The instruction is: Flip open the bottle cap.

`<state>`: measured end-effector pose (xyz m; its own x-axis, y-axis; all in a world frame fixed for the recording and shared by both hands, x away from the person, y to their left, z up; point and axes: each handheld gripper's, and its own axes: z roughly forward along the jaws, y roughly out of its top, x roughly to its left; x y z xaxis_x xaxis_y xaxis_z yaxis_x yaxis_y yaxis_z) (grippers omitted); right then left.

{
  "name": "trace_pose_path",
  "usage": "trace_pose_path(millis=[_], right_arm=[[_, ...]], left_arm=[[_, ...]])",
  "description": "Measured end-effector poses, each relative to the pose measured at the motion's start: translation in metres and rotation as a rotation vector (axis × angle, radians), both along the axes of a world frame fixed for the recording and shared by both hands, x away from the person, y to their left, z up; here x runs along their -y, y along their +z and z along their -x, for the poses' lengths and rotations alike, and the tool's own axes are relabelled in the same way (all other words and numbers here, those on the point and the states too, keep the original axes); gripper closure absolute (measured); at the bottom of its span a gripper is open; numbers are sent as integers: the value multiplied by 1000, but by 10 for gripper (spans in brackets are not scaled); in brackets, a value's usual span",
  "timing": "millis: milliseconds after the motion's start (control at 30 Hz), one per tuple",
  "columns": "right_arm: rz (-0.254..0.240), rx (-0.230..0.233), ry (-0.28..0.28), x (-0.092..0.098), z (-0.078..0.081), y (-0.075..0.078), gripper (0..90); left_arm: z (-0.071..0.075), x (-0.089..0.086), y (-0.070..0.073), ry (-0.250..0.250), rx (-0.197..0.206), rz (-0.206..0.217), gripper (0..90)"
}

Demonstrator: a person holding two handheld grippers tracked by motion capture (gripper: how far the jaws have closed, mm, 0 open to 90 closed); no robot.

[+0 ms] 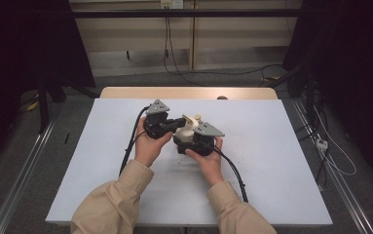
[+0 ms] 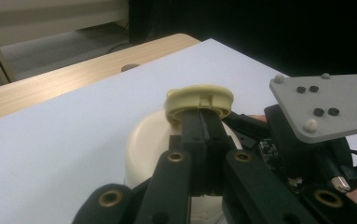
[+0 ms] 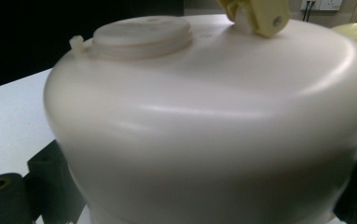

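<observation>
Bottle [image 3: 204,130] sits between right claw's [image 1: 188,139] jaws.

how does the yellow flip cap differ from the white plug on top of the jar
The flip cap is pale yellow, hinged and swung up open; the round plug is white, flat and seated in the top of the cream jar. The left claw is shut on the cap's rim; nothing touches the plug. Both are round plastic closures on the same jar.

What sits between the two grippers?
A cream bottle, seen in the high view. The right gripper grips its body; the left gripper pinches its flip lid, per the left gripper view.
</observation>
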<state>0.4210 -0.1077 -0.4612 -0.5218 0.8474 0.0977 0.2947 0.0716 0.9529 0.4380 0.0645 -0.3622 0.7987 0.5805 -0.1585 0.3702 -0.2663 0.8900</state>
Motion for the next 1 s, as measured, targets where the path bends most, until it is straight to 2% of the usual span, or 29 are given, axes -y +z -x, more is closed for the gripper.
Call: trace_pose_path(millis=[1000], right_arm=[[1, 1, 0, 0, 0, 0, 60]], left_arm=[[-6, 8, 3, 3, -3, -5, 900]])
